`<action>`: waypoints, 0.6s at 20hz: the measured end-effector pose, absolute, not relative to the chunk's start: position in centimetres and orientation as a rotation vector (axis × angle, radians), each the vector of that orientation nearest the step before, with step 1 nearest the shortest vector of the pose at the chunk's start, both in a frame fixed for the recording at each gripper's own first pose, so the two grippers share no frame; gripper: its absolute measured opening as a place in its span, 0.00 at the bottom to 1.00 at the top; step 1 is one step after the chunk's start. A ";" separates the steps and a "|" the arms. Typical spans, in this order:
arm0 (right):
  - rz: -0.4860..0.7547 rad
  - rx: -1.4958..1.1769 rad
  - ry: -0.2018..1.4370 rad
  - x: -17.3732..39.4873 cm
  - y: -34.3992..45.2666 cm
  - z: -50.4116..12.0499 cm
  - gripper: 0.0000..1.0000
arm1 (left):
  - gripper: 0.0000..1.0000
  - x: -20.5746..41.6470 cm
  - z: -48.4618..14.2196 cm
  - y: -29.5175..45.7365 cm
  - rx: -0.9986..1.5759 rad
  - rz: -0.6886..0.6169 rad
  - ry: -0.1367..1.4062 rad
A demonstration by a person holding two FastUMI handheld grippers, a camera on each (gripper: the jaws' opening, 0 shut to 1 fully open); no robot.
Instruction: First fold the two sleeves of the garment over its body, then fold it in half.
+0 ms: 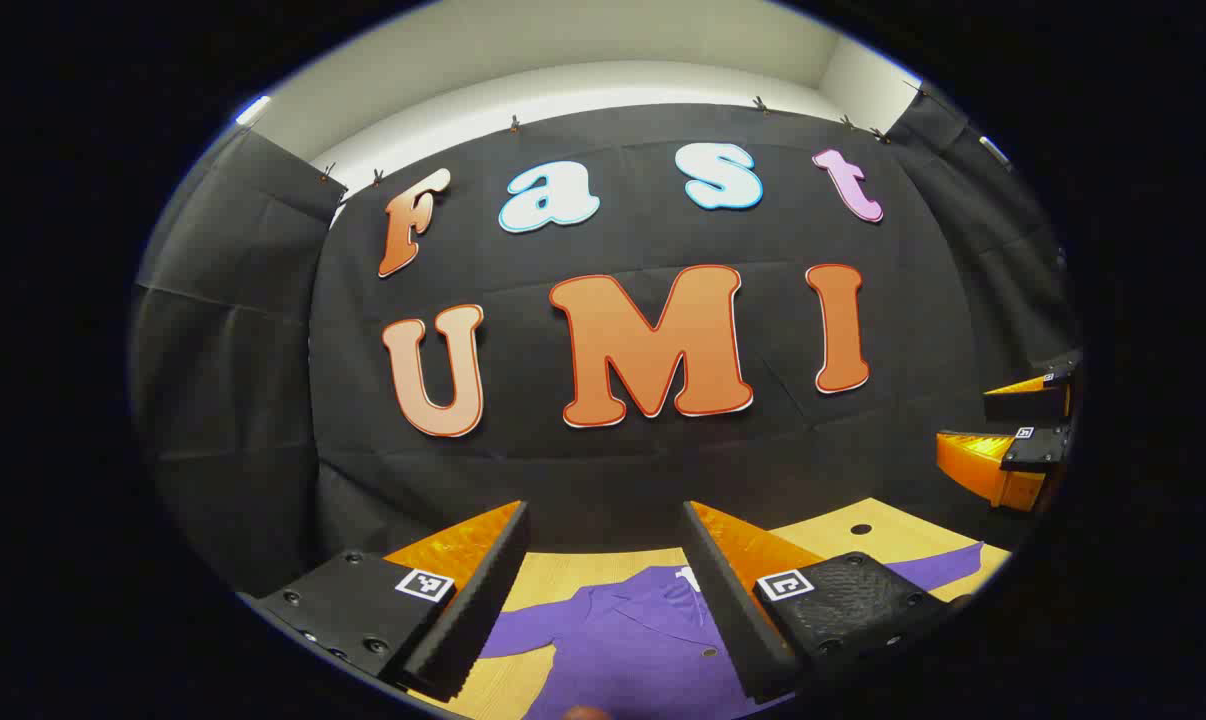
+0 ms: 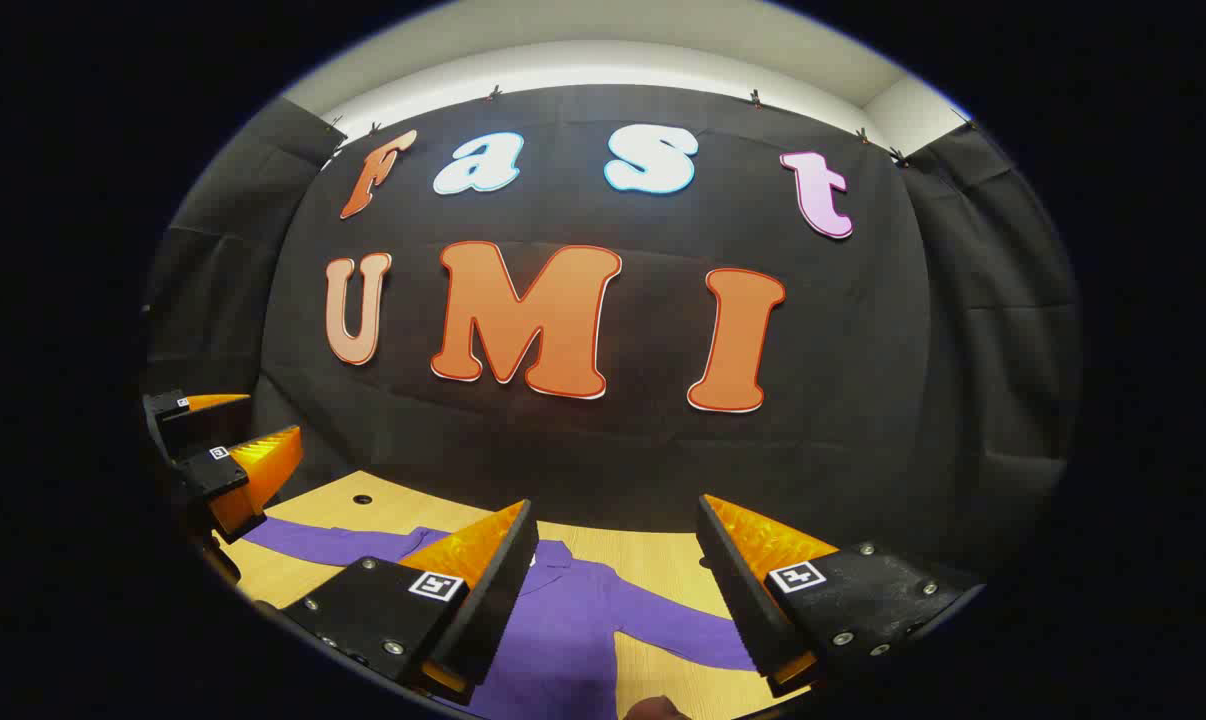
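**Left gripper view and right gripper view: purple shirt flat, nothing grabbed yet**

Left gripper view has the left gripper (image 1: 603, 590) up above the light wooden table (image 1: 893, 530), jaws spread wide with nothing between them. Below it lies the purple long-sleeved collared shirt (image 1: 633, 650), spread flat, collar toward the booth wall, one sleeve (image 1: 948, 565) running out to the side. The right gripper (image 1: 1013, 430) sits off at that edge, also in the air.

Right gripper view tells the same story from the other hand: right gripper (image 2: 613, 590) gaping open and empty, hovering over the shirt (image 2: 563, 640). One sleeve (image 2: 313, 540) stretches toward the left gripper (image 2: 223, 450), the other sleeve (image 2: 678, 630) runs out under this gripper's own finger. Both sleeves look fully laid out, so I'd say no fold is done yet.

Handling-wise, my guess is it's thin, soft, light cloth. It'll drape and bunch, no stiffness at all, and it probably slides easily on that smooth wood. So pinching a single layer near the cuff end of a sleeve seems the way to go, then lift just enough and carry it across the body. Grab too deep and you may catch the body fabric too, or drag the whole shirt along.

There's a small dark hole (image 1: 860, 528) in the tabletop near the far edge.
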State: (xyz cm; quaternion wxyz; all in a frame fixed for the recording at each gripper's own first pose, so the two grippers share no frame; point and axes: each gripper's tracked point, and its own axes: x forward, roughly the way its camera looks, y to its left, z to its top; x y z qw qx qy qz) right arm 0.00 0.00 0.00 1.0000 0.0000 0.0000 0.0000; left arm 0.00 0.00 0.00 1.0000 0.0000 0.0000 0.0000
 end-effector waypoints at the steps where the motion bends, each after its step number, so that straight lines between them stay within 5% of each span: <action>1: -0.001 -0.001 0.001 0.0 0.0 0.0 0.95 | 0.94 -0.1 -0.2 0.0 0.003 0.000 0.003; 12: 0.014 0.012 0.023 -0.6 0.5 -0.8 0.95 | 0.94 -0.4 0.0 -0.1 0.020 -0.003 0.001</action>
